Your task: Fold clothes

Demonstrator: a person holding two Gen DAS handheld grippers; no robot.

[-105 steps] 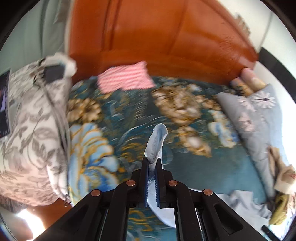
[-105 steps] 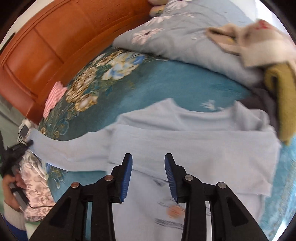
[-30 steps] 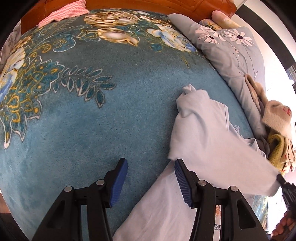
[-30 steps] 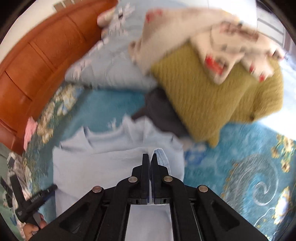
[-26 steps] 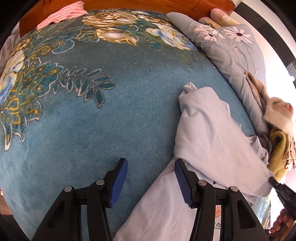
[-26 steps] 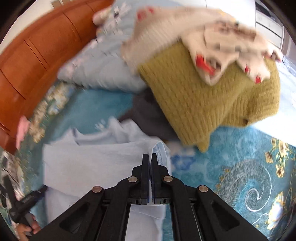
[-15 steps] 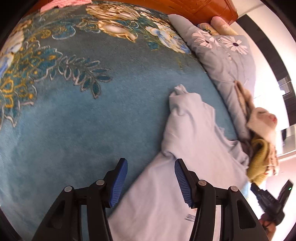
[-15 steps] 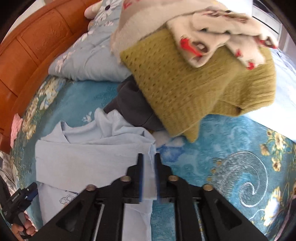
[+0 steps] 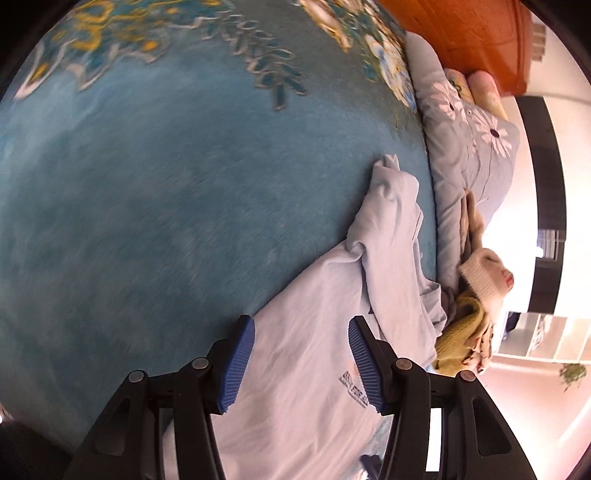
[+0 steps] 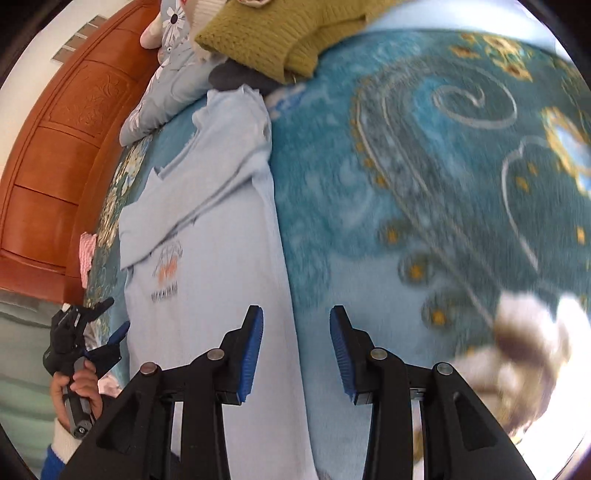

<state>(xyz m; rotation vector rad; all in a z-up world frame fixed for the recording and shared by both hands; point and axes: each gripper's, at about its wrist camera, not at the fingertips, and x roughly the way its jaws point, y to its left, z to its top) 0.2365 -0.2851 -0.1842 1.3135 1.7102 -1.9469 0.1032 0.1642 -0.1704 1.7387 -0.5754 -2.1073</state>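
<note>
A light blue long-sleeved shirt [image 9: 317, 332] lies flat on the teal floral blanket [image 9: 147, 184], both sleeves folded in over its body. In the left wrist view my left gripper [image 9: 299, 363] hangs open over the shirt's lower body, nothing between its blue pads. In the right wrist view the same shirt [image 10: 207, 229] shows a small orange print. My right gripper [image 10: 295, 350] hovers over the shirt's right edge near the hem; its jaws are opening with nothing held. My left gripper [image 10: 107, 332] appears there too, in a hand at the shirt's far side.
A pile of clothes, olive knit sweater [image 10: 266, 33] on top of a dark garment, sits by the shirt's collar. A grey flowered pillow [image 9: 465, 140] and the wooden headboard [image 10: 62, 147] lie beyond. A pink striped cloth [image 10: 86, 251] rests near the headboard.
My right gripper let go of the sleeve, leaving it folded over the shirt, then swung down along the shirt's right edge. My left gripper, still open, rolled and shifted over the shirt's lower body.
</note>
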